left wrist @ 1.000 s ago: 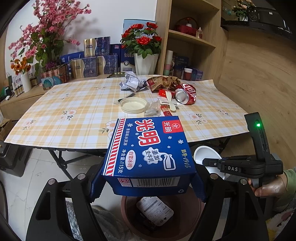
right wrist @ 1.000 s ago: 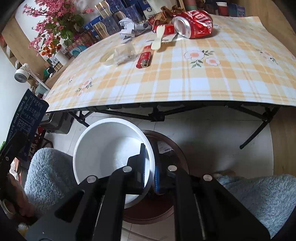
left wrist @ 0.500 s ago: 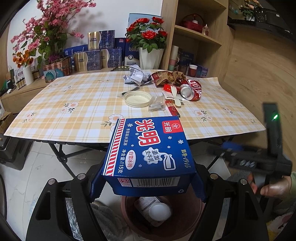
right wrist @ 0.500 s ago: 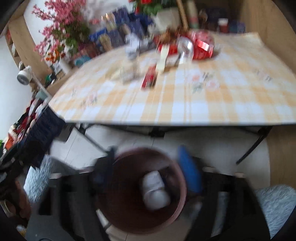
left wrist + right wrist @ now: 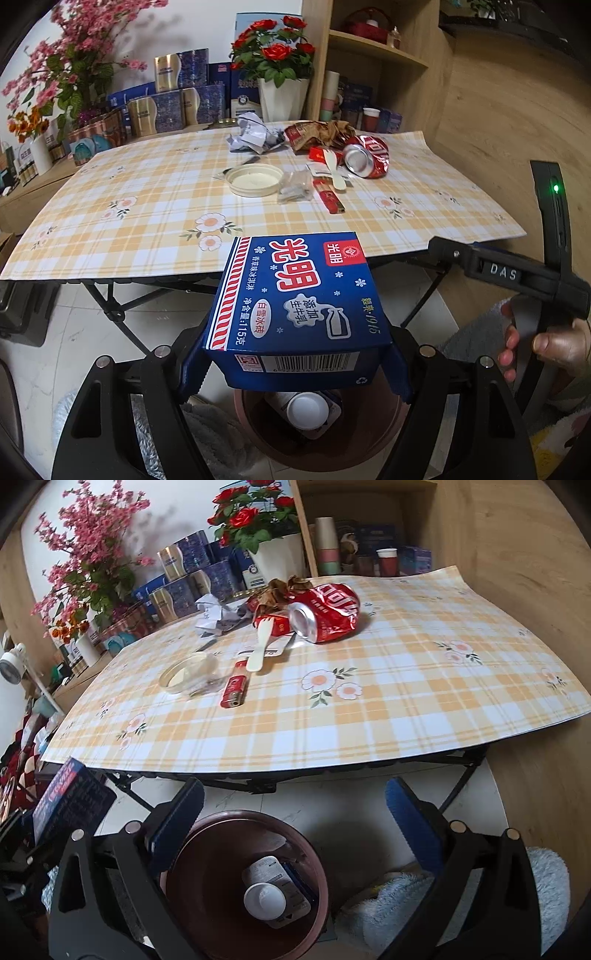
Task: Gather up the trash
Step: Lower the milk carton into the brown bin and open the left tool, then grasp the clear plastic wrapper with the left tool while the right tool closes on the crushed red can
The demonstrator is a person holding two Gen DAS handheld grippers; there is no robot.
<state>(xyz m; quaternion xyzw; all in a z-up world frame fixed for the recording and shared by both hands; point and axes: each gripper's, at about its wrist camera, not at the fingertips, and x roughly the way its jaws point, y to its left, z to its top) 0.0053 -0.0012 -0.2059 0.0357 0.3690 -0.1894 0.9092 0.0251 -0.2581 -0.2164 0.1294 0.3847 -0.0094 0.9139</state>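
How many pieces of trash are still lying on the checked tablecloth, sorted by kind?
Crushed red can: 1
Crumpled white paper: 1
Crumpled brown wrapper: 1
Red lighter: 1
Pale plastic spoon: 1
Round lid: 1
Clear plastic wrapper: 1
Small red pack: 1
Total: 8, though smaller scraps under the spoon are hard to tell apart.

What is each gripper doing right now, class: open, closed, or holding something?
Left gripper: closed on the blue carton.
Right gripper: jaws opening, nothing between them, above the brown bin.
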